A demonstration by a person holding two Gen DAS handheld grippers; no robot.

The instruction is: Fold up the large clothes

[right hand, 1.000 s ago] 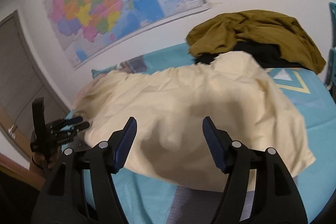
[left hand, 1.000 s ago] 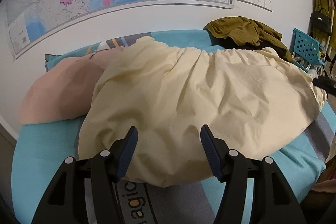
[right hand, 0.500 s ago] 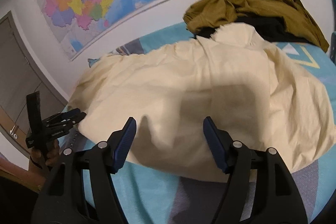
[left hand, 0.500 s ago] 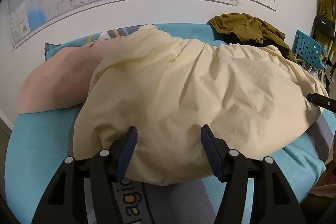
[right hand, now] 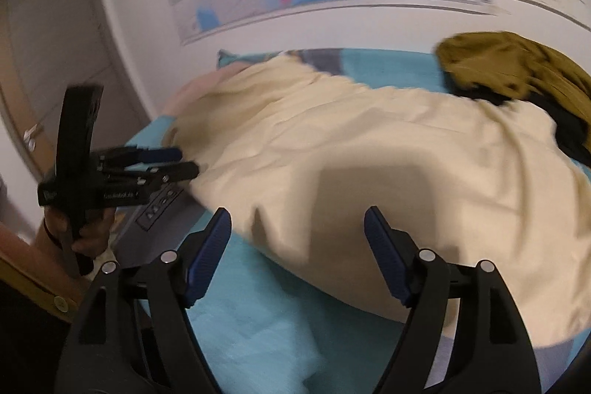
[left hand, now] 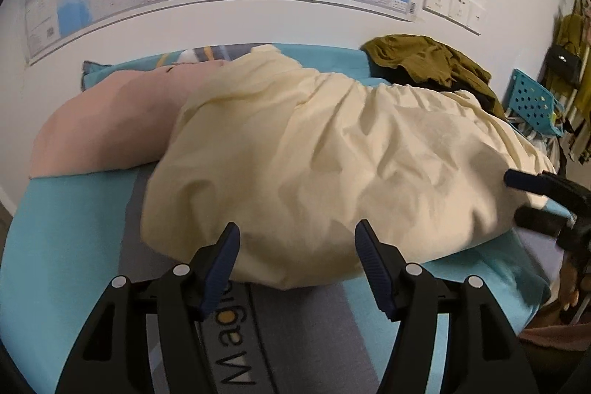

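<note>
A large cream garment (left hand: 332,165) lies rumpled across the turquoise bed (left hand: 74,246). My left gripper (left hand: 295,231) hovers at the garment's near hem, jaws open, and the pads touch no cloth. From the right wrist view the left gripper (right hand: 186,162) sits at the cloth's left corner. My right gripper (right hand: 297,216) is over the near edge of the cream garment (right hand: 369,154). Its jaws are opening, with cloth lying beyond them but not pinched. The right gripper (left hand: 521,198) also shows at the garment's right end.
A pink garment (left hand: 103,128) lies to the left, partly under the cream one. An olive garment (left hand: 424,61) is heaped at the back right over something black. A blue perforated basket (left hand: 532,98) stands by the bed's right side. A door (right hand: 48,61) is at the left.
The right gripper has slid left along the garment's near edge and its jaws stand wider. It shows more at the right of the left wrist view. The left gripper has hardly moved.
</note>
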